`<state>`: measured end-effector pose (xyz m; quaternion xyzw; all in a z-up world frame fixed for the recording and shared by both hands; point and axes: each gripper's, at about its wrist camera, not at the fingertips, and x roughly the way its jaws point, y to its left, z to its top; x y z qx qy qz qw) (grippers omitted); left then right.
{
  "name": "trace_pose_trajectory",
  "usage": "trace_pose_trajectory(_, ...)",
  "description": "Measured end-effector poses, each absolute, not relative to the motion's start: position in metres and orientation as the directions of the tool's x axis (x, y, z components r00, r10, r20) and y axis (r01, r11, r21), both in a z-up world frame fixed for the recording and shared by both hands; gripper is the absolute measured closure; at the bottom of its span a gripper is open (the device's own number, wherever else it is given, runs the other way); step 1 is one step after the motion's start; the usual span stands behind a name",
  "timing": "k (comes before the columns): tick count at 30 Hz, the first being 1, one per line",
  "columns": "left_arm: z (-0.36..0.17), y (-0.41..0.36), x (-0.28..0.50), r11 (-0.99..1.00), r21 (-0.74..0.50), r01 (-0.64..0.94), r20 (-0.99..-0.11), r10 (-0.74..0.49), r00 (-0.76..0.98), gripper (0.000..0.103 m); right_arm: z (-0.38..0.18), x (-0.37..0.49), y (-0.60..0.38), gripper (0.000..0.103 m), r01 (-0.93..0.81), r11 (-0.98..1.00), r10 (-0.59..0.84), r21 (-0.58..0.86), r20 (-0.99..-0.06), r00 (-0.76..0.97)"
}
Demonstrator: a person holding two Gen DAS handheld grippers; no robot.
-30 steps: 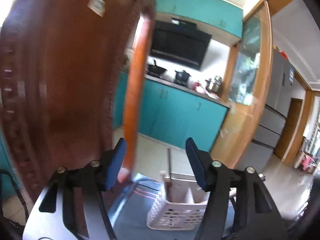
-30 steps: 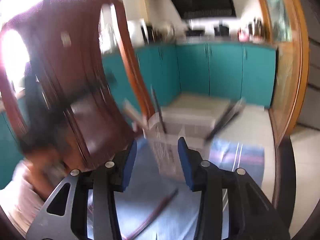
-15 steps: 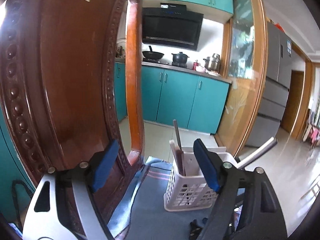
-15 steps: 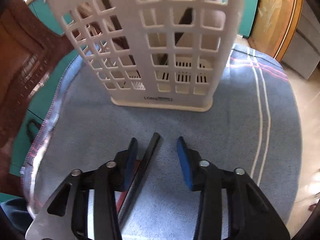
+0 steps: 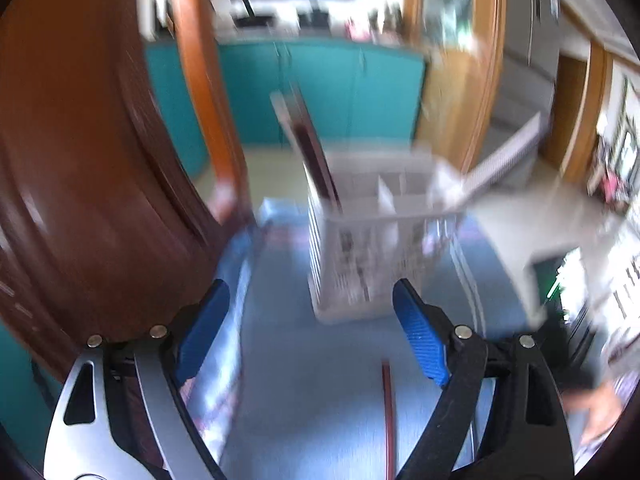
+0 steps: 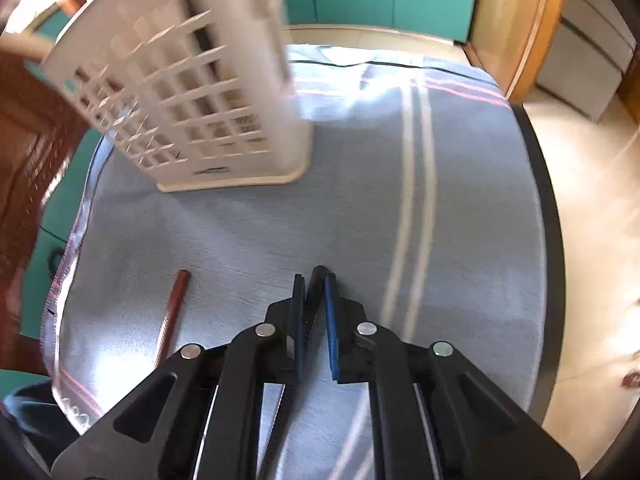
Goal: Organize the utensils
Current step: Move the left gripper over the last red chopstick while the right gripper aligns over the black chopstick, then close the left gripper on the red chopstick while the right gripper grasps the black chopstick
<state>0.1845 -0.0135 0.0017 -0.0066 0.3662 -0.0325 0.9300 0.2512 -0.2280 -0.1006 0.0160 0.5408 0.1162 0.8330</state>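
Observation:
A white slotted utensil basket [image 6: 180, 100] stands on a blue striped cloth [image 6: 400, 220], with several utensils [image 5: 316, 160] leaning in it. In the right wrist view my right gripper [image 6: 314, 280] points down at the cloth. Its jaws are closing, and the pads press on a black chopstick [image 6: 316, 276]. A red-brown chopstick [image 6: 172, 312] lies loose on the cloth to its left. My left gripper [image 5: 308, 320] hovers in front of the basket [image 5: 360, 248]. Its jaws are opening with nothing between them. The red-brown chopstick [image 5: 388, 404] lies on the cloth below them.
A carved dark wooden chair back [image 5: 88, 168] rises close on the left. The table's dark rim [image 6: 548, 220] curves along the right, with floor beyond it. Teal kitchen cabinets [image 5: 320, 92] stand further back. A hand [image 5: 600, 412] shows at the lower right of the left wrist view.
My right gripper has dropped to the cloth and closed around the black chopstick, leaving the red-brown one off to the left. My left gripper has tipped down toward the cloth and spread wider.

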Motion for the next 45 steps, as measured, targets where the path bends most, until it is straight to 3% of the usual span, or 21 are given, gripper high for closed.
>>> trace_pose_trajectory(4, -0.038, -0.03, 0.194, 0.995, -0.025, 0.095, -0.796, -0.077, 0.6, 0.019, -0.087, 0.248, -0.258, 0.079, -0.116, 0.978, 0.206, 0.172, -0.881, 0.425)
trace_pose_trajectory(12, -0.073, -0.074, 0.195, 0.978, 0.06, 0.198, -0.847, -0.055, 0.529, 0.02, -0.077, 0.242, -0.266, 0.071, -0.106, 0.979, 0.205, 0.176, -0.868, 0.452)
trace_pose_trajectory(14, -0.081, -0.079, 0.196, 0.976, 0.072, 0.206, -0.855, -0.046, 0.516, 0.028, -0.083, 0.245, -0.26, 0.07, -0.112, 0.979, 0.204, 0.172, -0.871, 0.448)
trace_pose_trajectory(21, -0.101, -0.076, 0.203, 0.977, 0.074, 0.198, -0.885, -0.027, 0.464, 0.04, -0.087, 0.243, -0.259, 0.07, -0.122, 0.979, 0.199, 0.161, -0.875, 0.442)
trace_pose_trajectory(25, -0.101, -0.072, 0.205, 0.979, 0.057, 0.198, -0.886, -0.041, 0.461, 0.065, -0.088, 0.241, -0.256, 0.069, -0.128, 0.98, 0.193, 0.152, -0.879, 0.435)
trace_pose_trajectory(27, -0.102, -0.069, 0.206, 0.979, 0.069, 0.192, -0.887, -0.027, 0.461, 0.071, -0.09, 0.24, -0.254, 0.069, -0.134, 0.98, 0.188, 0.144, -0.883, 0.43)
trace_pose_trajectory(33, -0.1, -0.055, 0.218, 0.984, 0.072, 0.162, -0.888, -0.011, 0.459, 0.07, -0.099, 0.238, -0.239, 0.069, -0.173, 0.978, 0.179, 0.117, -0.898, 0.403)
trace_pose_trajectory(38, -0.097, -0.057, 0.212, 0.983, 0.107, 0.151, -0.882, 0.024, 0.47, 0.058, -0.107, 0.238, -0.227, 0.069, -0.197, 0.977, 0.151, 0.077, -0.907, 0.392)
trace_pose_trajectory(41, -0.098, -0.054, 0.213, 0.983, 0.105, 0.149, -0.882, 0.023, 0.47, 0.057, -0.112, 0.238, -0.221, 0.068, -0.206, 0.977, 0.134, 0.056, -0.913, 0.386)
trace_pose_trajectory(45, -0.098, -0.051, 0.215, 0.983, 0.114, 0.146, -0.881, 0.032, 0.472, 0.053, -0.114, 0.235, -0.213, 0.059, -0.223, 0.975, 0.111, 0.022, -0.912, 0.396)
